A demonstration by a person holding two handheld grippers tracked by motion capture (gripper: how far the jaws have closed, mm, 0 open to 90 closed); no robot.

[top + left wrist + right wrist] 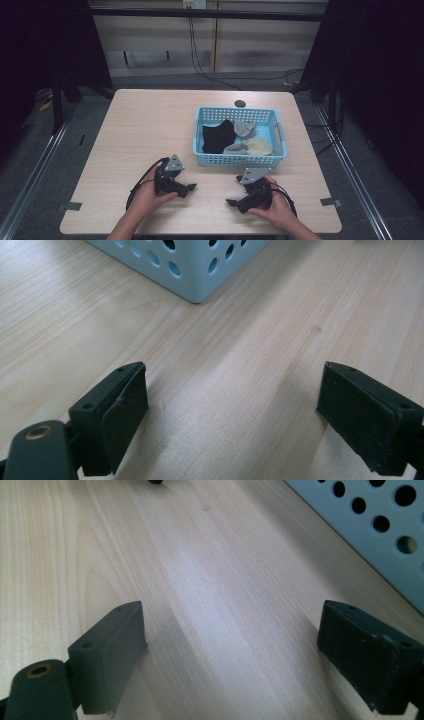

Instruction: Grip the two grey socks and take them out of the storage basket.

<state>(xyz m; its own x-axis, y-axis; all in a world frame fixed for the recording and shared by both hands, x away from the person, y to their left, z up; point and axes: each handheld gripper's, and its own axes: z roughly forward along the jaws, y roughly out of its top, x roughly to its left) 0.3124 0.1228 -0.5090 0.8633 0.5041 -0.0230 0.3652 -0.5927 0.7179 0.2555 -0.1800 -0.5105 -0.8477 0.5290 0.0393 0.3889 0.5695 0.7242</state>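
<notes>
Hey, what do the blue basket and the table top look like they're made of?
The blue basket looks like moulded plastic, matt, with rows of punched round holes. The table top looks like pale wood or wood-look laminate: fine straight grain, a soft sheen.

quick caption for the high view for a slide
Two open hand-held grippers rest before a blue basket of socks.

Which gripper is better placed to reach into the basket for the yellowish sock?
Probably the right gripper: it sits open below the basket's right half, where the yellowish sock lies. The left gripper is farther off.
</notes>
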